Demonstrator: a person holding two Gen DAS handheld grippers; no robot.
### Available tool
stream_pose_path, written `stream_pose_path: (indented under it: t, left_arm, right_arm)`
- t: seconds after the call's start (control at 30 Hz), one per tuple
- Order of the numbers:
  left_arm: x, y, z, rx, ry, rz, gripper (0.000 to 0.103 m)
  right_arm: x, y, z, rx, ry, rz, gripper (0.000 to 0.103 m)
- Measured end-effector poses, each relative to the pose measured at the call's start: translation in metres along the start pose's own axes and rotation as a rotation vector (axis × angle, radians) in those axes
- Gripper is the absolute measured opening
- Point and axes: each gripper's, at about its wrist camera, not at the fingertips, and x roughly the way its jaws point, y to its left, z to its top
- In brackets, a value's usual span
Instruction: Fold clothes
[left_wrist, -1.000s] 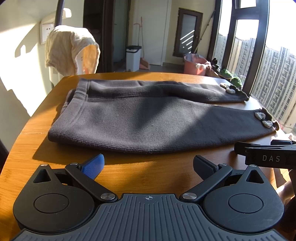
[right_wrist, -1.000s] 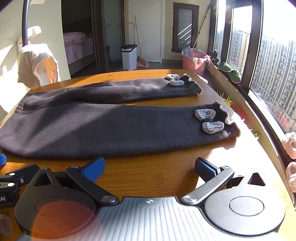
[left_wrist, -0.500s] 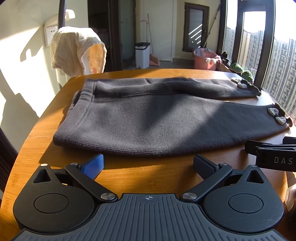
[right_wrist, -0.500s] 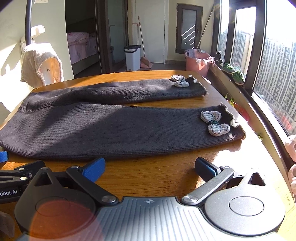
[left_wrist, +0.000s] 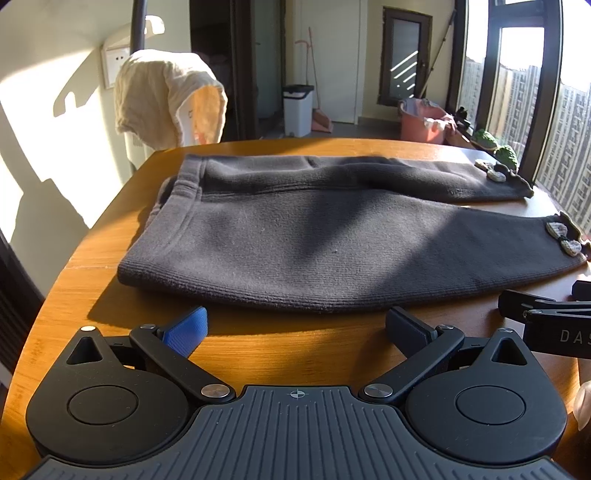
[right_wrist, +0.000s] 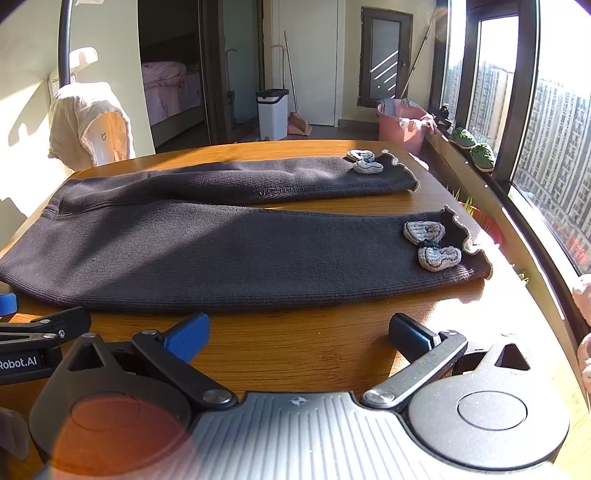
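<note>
Item one: dark grey knit trousers (left_wrist: 332, 243), spread flat on my wooden table (left_wrist: 277, 343); waistband toward the left side, both legs running out to the right, lying side by side with a narrow strip of table between them near the cuffs; each cuff carries a small grey bow (right_wrist: 432, 245), the far one (right_wrist: 364, 161) likewise; near edge of the garment just ahead of my fingertips, not touched. Item two: my left gripper (left_wrist: 295, 326), fingers spread wide, nothing held, above bare wood before the waist end. Item three: my right gripper (right_wrist: 299, 334), fingers likewise parted and holding nothing, before the near leg. Item four, background: cream cloth (left_wrist: 166, 99) draped over a chair; white bin (right_wrist: 272, 112); pink tub (right_wrist: 400, 123) by the window.
</note>
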Motion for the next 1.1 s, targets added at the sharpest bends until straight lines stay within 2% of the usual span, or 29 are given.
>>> stream_pose_path:
  t: [0.27, 0.6, 1.1]
  left_arm:
    - [0.0012, -0.0002, 0.0014, -0.009, 0.004, 0.01, 0.103]
    - [0.0023, 0.0004, 0.003, -0.006, 0.013, 0.005, 0.103]
    - [0.0023, 0.0005, 0.0027, -0.007, 0.01, 0.008, 0.103]
  right_arm:
    - [-0.0028, -0.0069, -0.0019, -0.045, 0.007, 0.048, 0.103]
    - [0.0039, -0.0061, 0.0078, -0.034, 0.037, 0.036, 0.103]
    - [0.0027, -0.006, 0.0069, -0.044, 0.026, 0.049, 0.103]
